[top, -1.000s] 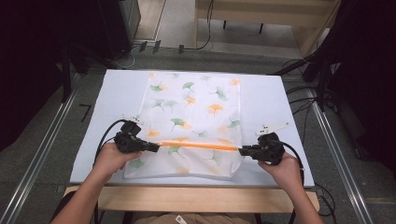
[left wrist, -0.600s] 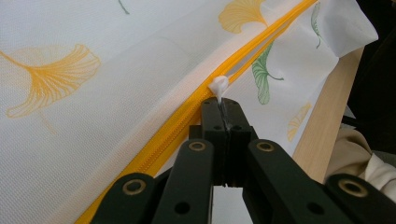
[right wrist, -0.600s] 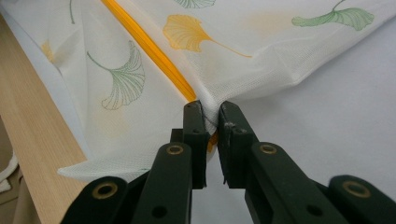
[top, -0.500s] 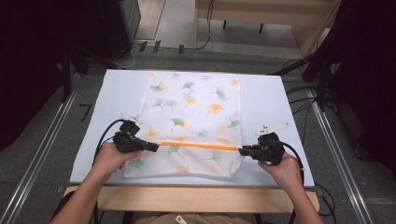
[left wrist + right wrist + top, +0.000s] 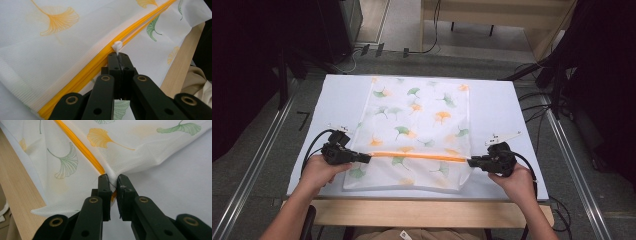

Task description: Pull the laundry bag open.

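White mesh bag [image 5: 417, 135] is laid flat on the table [image 5: 512, 110], stretched between two low, level hands. Its zip pull [image 5: 116, 46] is pinched by the left gripper [image 5: 368, 158]; the bag's end is clamped by the right gripper [image 5: 470, 161]. Fabric inside those jaws is hidden.

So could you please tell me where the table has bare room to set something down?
Bare strips of the table run left and right of the mesh bag. The near edge is crowded by the left gripper and right gripper.
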Action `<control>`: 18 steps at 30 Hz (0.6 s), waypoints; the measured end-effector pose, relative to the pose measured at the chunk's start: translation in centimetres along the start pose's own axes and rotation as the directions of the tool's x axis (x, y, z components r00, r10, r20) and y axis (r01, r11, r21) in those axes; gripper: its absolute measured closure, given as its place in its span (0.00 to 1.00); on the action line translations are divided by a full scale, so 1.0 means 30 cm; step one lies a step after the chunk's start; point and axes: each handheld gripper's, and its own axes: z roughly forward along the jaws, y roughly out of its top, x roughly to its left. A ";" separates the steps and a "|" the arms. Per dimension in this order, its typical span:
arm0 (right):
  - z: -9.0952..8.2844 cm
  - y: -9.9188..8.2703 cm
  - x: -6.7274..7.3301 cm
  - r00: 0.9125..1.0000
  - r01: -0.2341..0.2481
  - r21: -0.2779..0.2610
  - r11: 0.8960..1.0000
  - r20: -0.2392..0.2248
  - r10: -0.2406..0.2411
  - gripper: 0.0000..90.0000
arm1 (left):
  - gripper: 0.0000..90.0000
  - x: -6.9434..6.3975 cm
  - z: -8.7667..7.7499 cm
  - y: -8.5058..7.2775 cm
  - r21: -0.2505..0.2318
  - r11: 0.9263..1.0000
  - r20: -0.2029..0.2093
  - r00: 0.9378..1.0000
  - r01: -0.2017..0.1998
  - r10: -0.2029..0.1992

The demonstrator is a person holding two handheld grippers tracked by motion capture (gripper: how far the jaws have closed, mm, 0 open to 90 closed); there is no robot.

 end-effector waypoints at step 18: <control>0.002 -0.001 0.000 1.000 -0.001 0.005 1.000 0.003 0.001 0.94 | 1.00 0.000 0.000 -0.002 0.000 1.000 -0.003 1.000 0.000 0.000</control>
